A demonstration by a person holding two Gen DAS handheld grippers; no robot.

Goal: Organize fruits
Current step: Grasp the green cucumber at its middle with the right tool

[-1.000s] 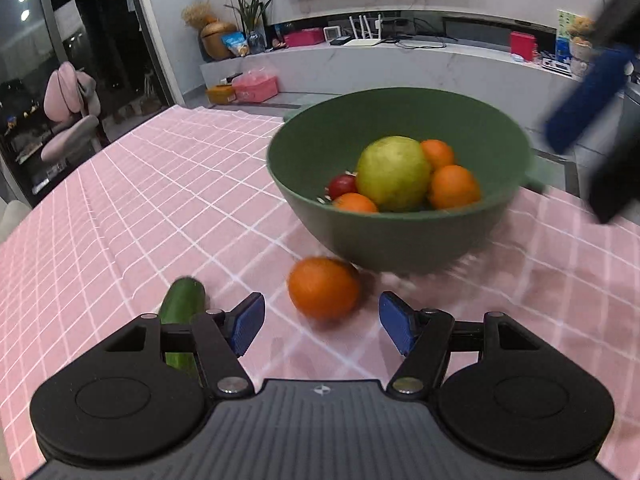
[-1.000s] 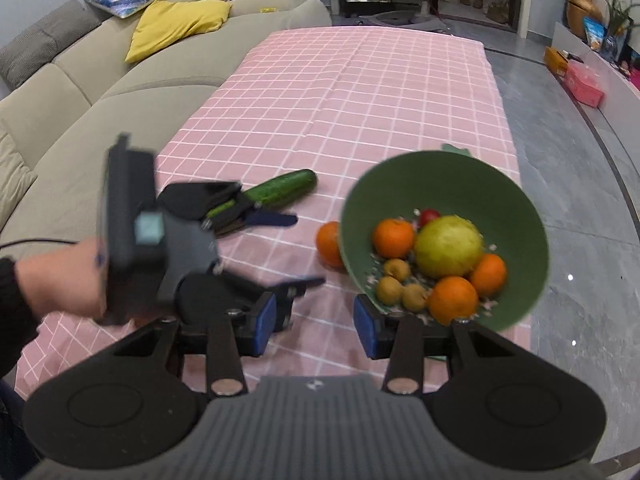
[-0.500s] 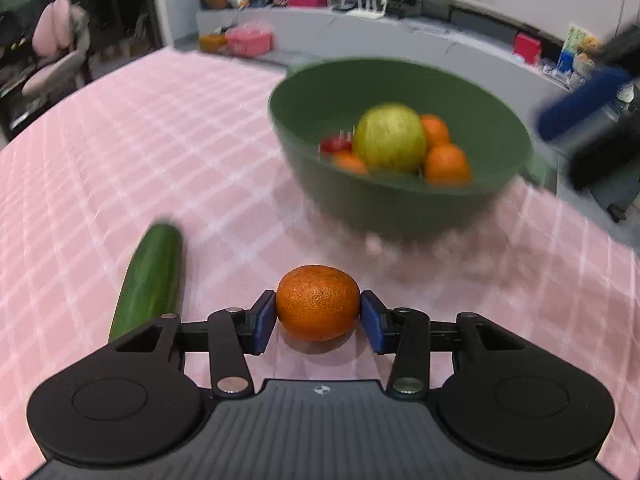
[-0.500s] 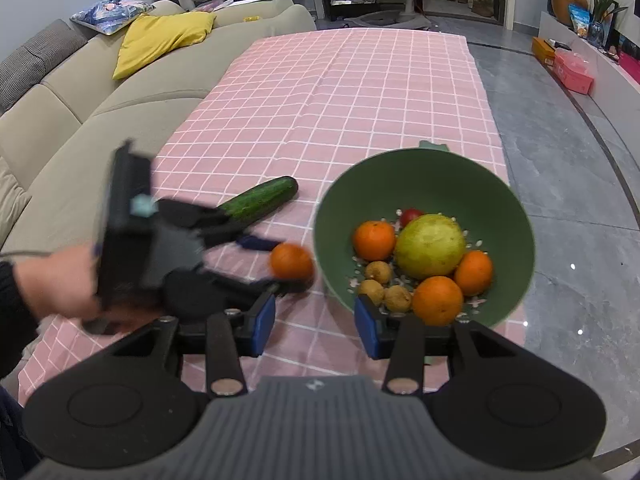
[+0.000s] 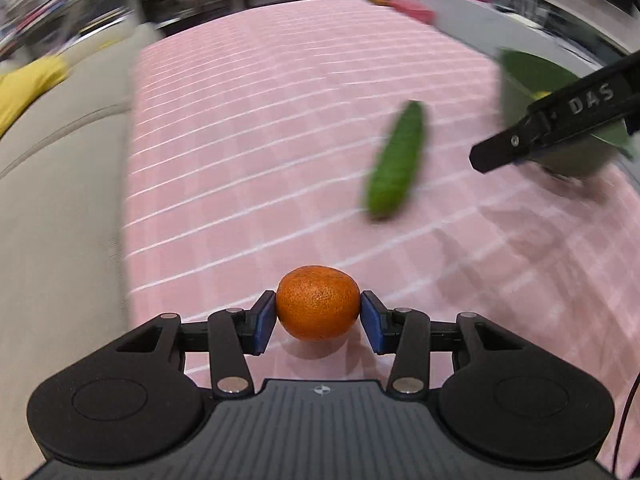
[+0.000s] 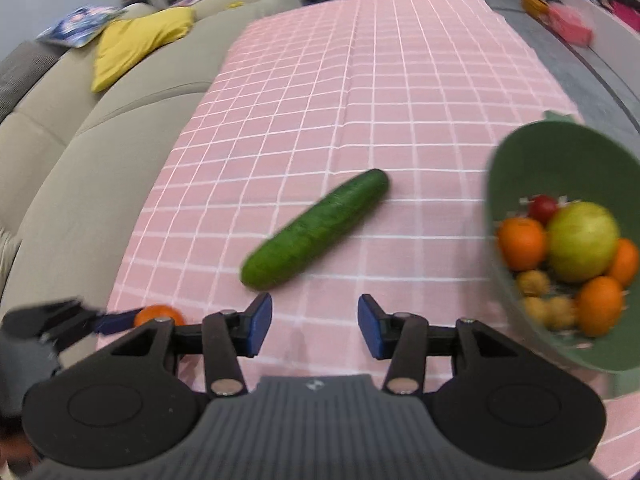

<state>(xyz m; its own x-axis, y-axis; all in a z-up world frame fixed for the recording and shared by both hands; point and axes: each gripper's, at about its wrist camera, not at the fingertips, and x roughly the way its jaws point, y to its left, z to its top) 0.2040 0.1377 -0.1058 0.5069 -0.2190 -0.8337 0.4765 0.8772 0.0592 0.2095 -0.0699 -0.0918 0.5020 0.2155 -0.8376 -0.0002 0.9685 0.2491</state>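
The tablecloth [image 6: 400, 80] is matt pink woven cloth with a white grid. The mandarin [image 5: 318, 302] has dimpled, faintly shiny peel; the cucumber [image 6: 316, 230] a bumpy, slightly glossy skin. The green bowl [image 6: 496, 184] looks like smooth matt plastic. The sofa [image 6: 60, 160] is soft beige fabric.

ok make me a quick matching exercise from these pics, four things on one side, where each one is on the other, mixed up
Things:
1. tangerine
2. cucumber
3. yellow-green fruit
4. yellow cushion

Places:
A. on the sofa beside the table
B. lying loose on the pink checked cloth
C. between the blue pads of the left gripper
D. in the green bowl

Pairs: 1-C, 2-B, 3-D, 4-A
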